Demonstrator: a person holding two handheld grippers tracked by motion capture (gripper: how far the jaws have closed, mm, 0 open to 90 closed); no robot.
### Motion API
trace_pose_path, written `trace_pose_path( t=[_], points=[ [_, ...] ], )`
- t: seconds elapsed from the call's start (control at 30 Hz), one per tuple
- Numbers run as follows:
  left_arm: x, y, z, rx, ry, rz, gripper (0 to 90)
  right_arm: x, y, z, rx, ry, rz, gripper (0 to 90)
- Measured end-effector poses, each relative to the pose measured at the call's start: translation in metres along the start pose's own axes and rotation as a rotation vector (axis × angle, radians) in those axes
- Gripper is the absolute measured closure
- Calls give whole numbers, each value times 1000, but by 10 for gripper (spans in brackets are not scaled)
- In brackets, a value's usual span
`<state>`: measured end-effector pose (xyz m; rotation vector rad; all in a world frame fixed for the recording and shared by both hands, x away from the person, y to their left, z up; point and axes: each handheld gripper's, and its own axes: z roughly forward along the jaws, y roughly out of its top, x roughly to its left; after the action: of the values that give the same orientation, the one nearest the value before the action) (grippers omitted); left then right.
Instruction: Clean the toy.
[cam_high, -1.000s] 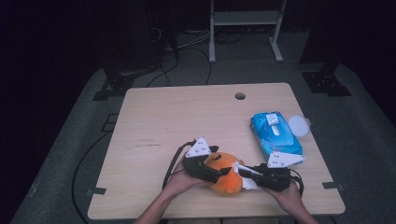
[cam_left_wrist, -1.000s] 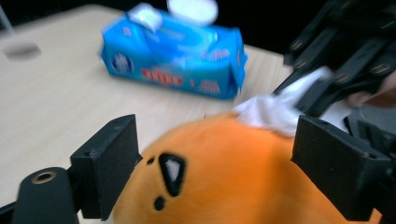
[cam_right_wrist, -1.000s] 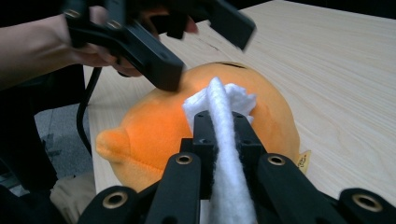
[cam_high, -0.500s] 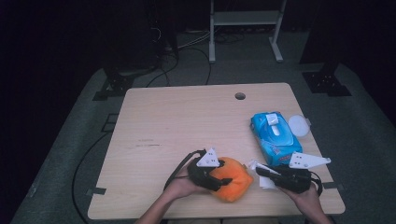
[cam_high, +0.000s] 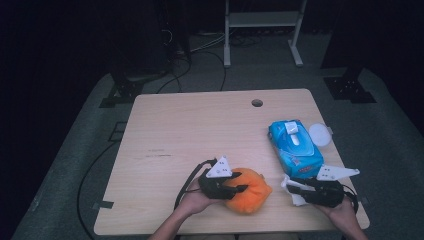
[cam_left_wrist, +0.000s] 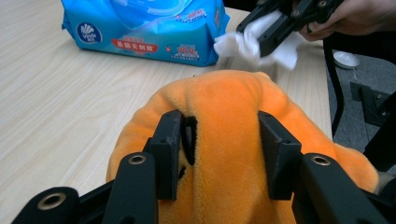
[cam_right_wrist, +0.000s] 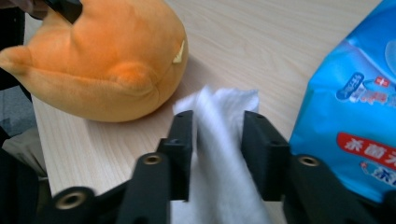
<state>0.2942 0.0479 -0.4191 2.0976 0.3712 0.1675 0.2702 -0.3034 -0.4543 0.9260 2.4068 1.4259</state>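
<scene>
An orange plush toy lies near the table's front edge, and my left gripper is shut on it; the left gripper view has both jaws pressed into the orange plush toy. To its right my right gripper is shut on a crumpled white wipe. The right gripper view has the white wipe pinched between the jaws, a short way from the plush toy. A blue wipes pack lies just behind the right gripper.
A round white lid rests at the table's right edge beside the pack. A cable hole sits near the far edge. A metal stand and cables are on the floor beyond.
The right gripper has pulled away to the right with the wipe, off the plush toy. The left gripper and toy have shifted slightly right and toward the front edge.
</scene>
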Motion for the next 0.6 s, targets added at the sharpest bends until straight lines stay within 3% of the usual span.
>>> trace_pose_path(
  t=[0.13, 0.33, 0.6],
  points=[
    [0, 2, -1, -12, 0, -5, 569, -1, -1, -1, 0, 9, 0, 535],
    [8, 5, -8, -35, 26, -21, 572, -2, -2, -3, -14, 1, -6, 483],
    [37, 14, -12, -53, 110, -47, 572, 0, 3, -5, -58, 5, -16, 445]
  ],
)
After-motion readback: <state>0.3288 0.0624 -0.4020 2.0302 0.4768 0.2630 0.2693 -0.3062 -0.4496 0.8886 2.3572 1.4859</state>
